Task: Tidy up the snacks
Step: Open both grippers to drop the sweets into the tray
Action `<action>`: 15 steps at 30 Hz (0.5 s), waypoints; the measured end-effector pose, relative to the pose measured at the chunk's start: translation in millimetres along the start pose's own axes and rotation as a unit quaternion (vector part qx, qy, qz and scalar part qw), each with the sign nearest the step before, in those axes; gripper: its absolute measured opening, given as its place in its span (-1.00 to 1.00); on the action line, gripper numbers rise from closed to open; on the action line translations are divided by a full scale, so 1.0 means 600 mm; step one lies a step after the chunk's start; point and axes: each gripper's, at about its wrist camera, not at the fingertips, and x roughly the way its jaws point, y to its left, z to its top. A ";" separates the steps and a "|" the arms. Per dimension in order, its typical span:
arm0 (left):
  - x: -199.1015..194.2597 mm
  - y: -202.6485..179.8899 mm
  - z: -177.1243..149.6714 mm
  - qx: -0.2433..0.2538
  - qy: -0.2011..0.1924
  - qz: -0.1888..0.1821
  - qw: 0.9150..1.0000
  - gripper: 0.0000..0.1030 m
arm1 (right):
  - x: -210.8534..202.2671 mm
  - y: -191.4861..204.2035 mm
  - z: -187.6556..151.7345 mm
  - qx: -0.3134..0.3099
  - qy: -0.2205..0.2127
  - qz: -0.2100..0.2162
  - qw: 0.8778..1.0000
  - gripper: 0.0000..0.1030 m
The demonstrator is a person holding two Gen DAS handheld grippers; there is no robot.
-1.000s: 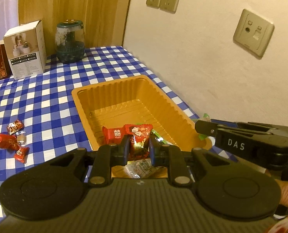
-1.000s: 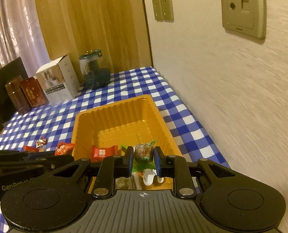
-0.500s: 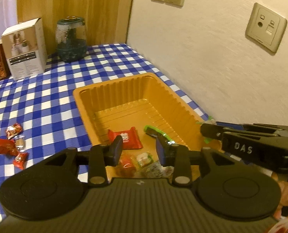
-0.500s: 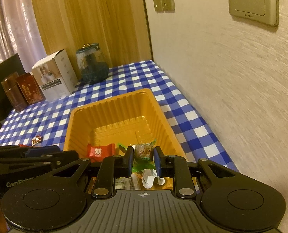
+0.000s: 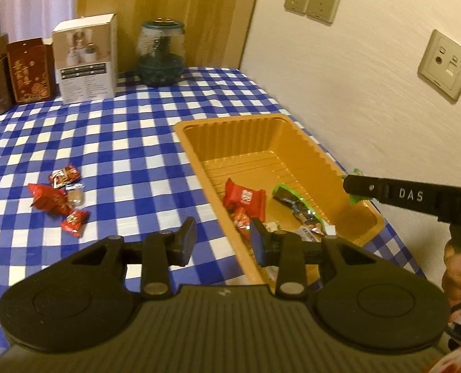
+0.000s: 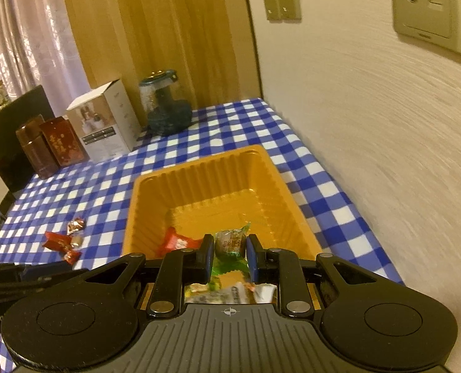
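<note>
We hold a green-wrapped candy (image 6: pixel 229 242) in the right gripper (image 6: pixel 229 256) over the tray (image 6: pixel 205 168); left gripper (image 5: pixel 222 236) fingers released. Next: drop it, then fetch loose candies (image 5: pixel 57 197) at nine o'clock.

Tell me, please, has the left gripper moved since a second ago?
Yes. The left gripper has opened and swung left: it was centred over the orange tray, and now straddles the tray's left rim, toward the loose candies.
</note>
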 end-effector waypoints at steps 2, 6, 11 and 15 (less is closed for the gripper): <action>-0.003 0.006 -0.001 -0.006 0.000 0.001 1.000 -0.36 | 0.006 0.006 0.002 -0.002 0.002 0.012 1.000 -0.56; -0.007 0.015 -0.006 -0.008 0.001 0.002 1.000 -0.36 | 0.018 0.012 0.006 0.008 0.007 0.043 0.999 -0.27; -0.018 0.029 -0.022 -0.017 0.001 0.005 1.000 -0.36 | 0.008 0.009 0.003 0.023 -0.004 0.034 0.999 0.07; -0.035 0.038 -0.035 -0.025 0.000 0.009 1.000 -0.36 | -0.007 0.004 -0.005 0.037 0.002 0.020 0.999 0.07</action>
